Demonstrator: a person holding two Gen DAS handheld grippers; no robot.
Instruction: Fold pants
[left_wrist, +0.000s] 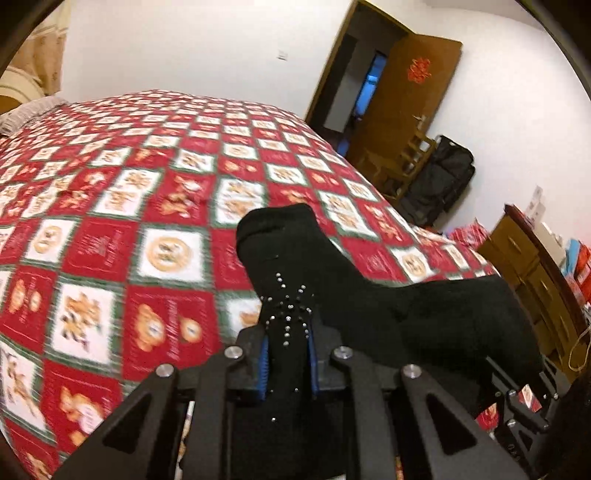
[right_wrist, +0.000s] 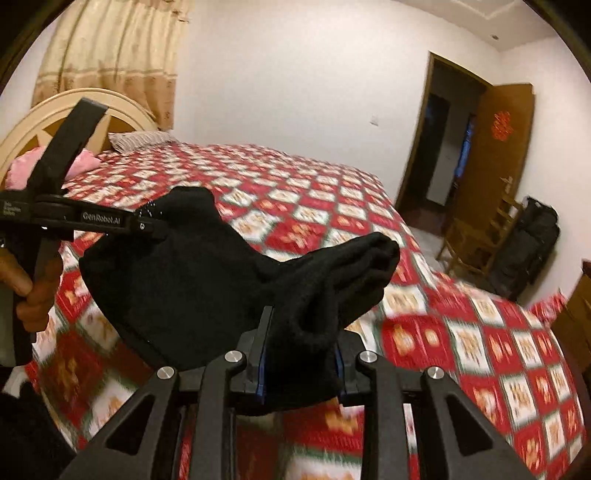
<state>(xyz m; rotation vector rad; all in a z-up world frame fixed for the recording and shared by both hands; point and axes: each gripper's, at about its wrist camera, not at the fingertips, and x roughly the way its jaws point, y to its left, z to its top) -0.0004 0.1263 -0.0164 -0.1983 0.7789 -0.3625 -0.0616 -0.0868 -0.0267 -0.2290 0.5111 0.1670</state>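
Note:
The black pants (left_wrist: 369, 295) hang in the air above the bed, stretched between both grippers. My left gripper (left_wrist: 288, 354) is shut on a part of the pants with small silver studs (left_wrist: 291, 306). My right gripper (right_wrist: 299, 354) is shut on a bunched fold of the pants (right_wrist: 207, 273). In the right wrist view the left gripper (right_wrist: 147, 221) shows at the left, held by a hand (right_wrist: 33, 291), clamped on the far end of the cloth.
The bed has a red, white and green checked cover (left_wrist: 129, 221) (right_wrist: 461, 332) and a cream headboard (right_wrist: 44, 118). A pink pillow (right_wrist: 22, 170) lies at its head. An open wooden door (left_wrist: 402, 99), a chair (left_wrist: 406, 166), a black bag (left_wrist: 439, 181) and a wooden dresser (left_wrist: 535, 280) stand to the right.

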